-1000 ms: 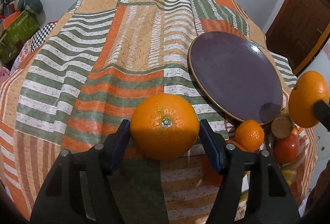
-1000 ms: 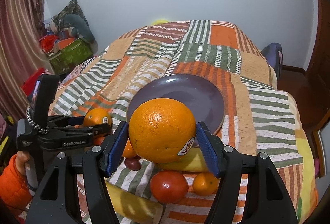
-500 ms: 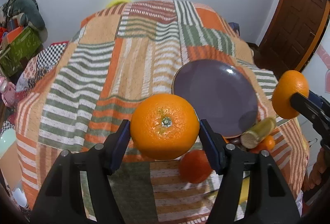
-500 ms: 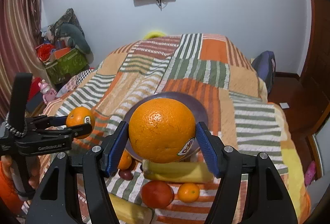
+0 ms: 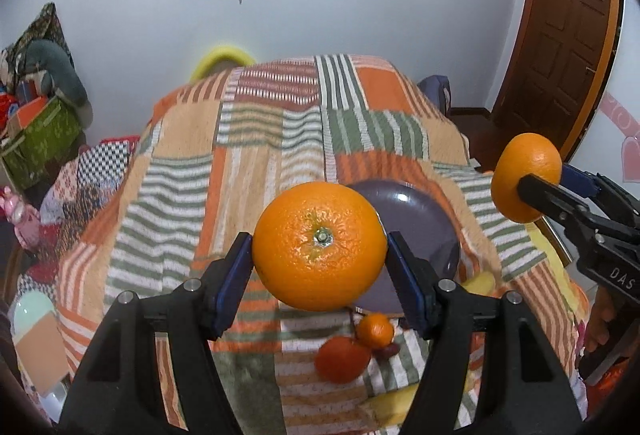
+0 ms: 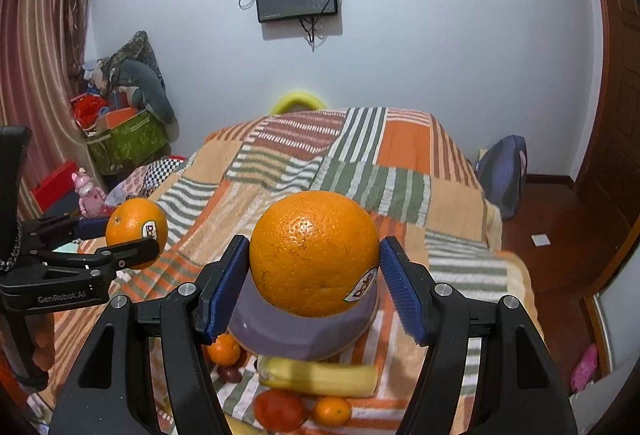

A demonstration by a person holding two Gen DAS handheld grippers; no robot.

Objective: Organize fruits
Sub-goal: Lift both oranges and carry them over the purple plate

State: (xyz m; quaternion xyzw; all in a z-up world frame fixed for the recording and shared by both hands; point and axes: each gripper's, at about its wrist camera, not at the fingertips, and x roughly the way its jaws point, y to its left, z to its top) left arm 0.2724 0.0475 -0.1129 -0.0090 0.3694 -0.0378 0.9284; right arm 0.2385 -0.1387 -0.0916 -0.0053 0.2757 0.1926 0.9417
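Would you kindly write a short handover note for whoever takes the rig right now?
Left tongs: shut on a large orange, held in the air above the bed.
Right tongs: shut on a second orange with a sticker, also aloft.
Purple plate: on the striped blanket, nothing visible on it.
By the plate's near edge: banana, tomato, two small mandarins and a small dark fruit.
Done: both oranges lifted.
Left: likely set both oranges on the plate, then gather the rest.

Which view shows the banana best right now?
The right wrist view: the banana lies full length just in front of the purple plate. The left wrist view shows only yellow bits of it, cut off by the left hand-held gripper.
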